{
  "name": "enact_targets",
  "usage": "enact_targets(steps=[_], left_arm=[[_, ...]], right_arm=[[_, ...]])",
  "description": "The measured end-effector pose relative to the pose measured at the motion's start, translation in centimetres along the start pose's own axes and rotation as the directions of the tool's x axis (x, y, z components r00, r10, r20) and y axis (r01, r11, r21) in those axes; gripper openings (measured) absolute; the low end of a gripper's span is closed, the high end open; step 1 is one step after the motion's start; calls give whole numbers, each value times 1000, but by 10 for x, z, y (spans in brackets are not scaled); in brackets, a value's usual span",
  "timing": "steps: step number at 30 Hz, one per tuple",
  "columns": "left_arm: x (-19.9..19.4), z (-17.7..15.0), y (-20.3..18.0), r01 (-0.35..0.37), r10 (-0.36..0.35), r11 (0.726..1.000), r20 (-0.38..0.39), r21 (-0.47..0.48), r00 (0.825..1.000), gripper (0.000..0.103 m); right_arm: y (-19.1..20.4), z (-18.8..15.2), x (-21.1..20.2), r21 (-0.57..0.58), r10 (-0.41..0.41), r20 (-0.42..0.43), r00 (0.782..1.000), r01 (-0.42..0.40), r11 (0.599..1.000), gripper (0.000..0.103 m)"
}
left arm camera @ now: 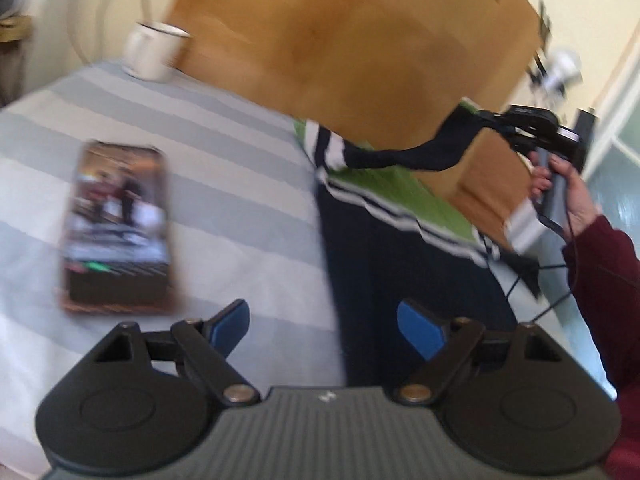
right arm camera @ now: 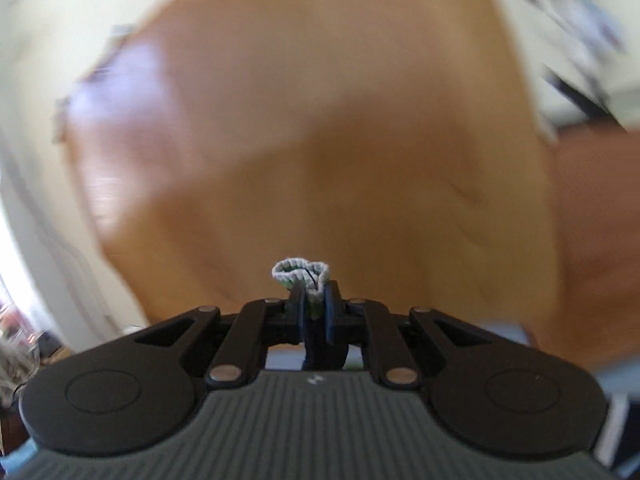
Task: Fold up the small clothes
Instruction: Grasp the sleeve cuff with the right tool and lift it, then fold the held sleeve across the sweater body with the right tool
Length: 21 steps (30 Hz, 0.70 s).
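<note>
A navy garment with green and white stripes lies on the grey-and-white striped cover, right of centre in the left wrist view. My left gripper is open near the garment's left edge, and nothing is between its blue pads. At the upper right, my right gripper holds one navy end of the garment up off the surface. In the right wrist view, the right gripper is shut on the fabric. A bunched white-and-green hem pokes out past its fingertips.
A phone with a lit screen lies on the cover to the left. A white mug stands at the far left corner. A hand in a maroon sleeve grips the right tool, with a black cable below it. Wooden floor lies beyond the edge.
</note>
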<state>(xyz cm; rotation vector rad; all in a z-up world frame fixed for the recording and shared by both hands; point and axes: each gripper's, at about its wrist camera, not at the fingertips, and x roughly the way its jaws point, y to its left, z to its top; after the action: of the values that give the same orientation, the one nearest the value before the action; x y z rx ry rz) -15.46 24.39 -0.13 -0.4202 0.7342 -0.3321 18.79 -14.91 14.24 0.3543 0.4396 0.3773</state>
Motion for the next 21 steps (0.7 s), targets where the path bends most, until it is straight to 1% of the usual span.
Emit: enact_targets(steps=[2, 5, 7, 9, 10, 11, 12, 13, 15, 16, 17, 18, 19, 20, 21], left_arm=[[7, -7, -9, -3, 3, 1000, -33, 16, 999, 84], [12, -15, -19, -17, 17, 1000, -56, 12, 998, 84], [12, -19, -24, -32, 32, 999, -62, 5, 998, 84], [13, -20, -30, -56, 57, 998, -67, 5, 996, 84], [13, -20, -33, -68, 69, 998, -67, 8, 995, 84], [14, -17, -35, -78, 79, 997, -64, 11, 995, 84], [14, -15, -39, -86, 87, 996, -58, 15, 995, 84], [15, -11, -43, -90, 91, 996, -53, 19, 994, 84], [17, -6, -49, -92, 94, 995, -48, 27, 994, 84], [19, -4, -52, -91, 93, 995, -48, 33, 994, 84], [23, -2, -56, -90, 92, 995, -50, 40, 995, 84], [26, 0, -58, -87, 90, 995, -52, 47, 995, 84], [30, 2, -61, -87, 90, 995, -52, 55, 995, 84], [34, 6, -63, -88, 91, 994, -50, 63, 995, 84], [37, 11, -65, -90, 94, 993, -45, 72, 995, 84]], right_arm=[[-33, -14, 7, 102, -4, -59, 998, 10, 995, 12], [-62, -30, 17, 207, 31, -123, 992, -5, 978, 12], [-65, -34, 23, 239, 61, -135, 989, -27, 971, 12], [-65, -28, 23, 257, 101, -126, 987, -66, 964, 12], [-55, -22, 24, 263, 125, -110, 986, -93, 960, 12], [-54, -13, 19, 272, 160, -79, 984, -133, 953, 12], [-56, -3, 11, 286, 204, -30, 979, -187, 940, 12], [-57, 7, -1, 296, 248, 35, 968, -247, 923, 12], [-62, 16, -21, 291, 284, 130, 950, -311, 905, 12], [-66, 17, -27, 286, 281, 148, 948, -313, 906, 13], [-72, 13, -31, 279, 267, 148, 952, -299, 913, 13], [-77, 5, -33, 262, 240, 124, 963, -265, 928, 16], [-83, -4, -32, 239, 192, 83, 978, -207, 949, 20], [-91, -16, -31, 213, 139, 31, 990, -142, 967, 30], [-101, -28, -28, 197, 88, -22, 996, -82, 977, 37]])
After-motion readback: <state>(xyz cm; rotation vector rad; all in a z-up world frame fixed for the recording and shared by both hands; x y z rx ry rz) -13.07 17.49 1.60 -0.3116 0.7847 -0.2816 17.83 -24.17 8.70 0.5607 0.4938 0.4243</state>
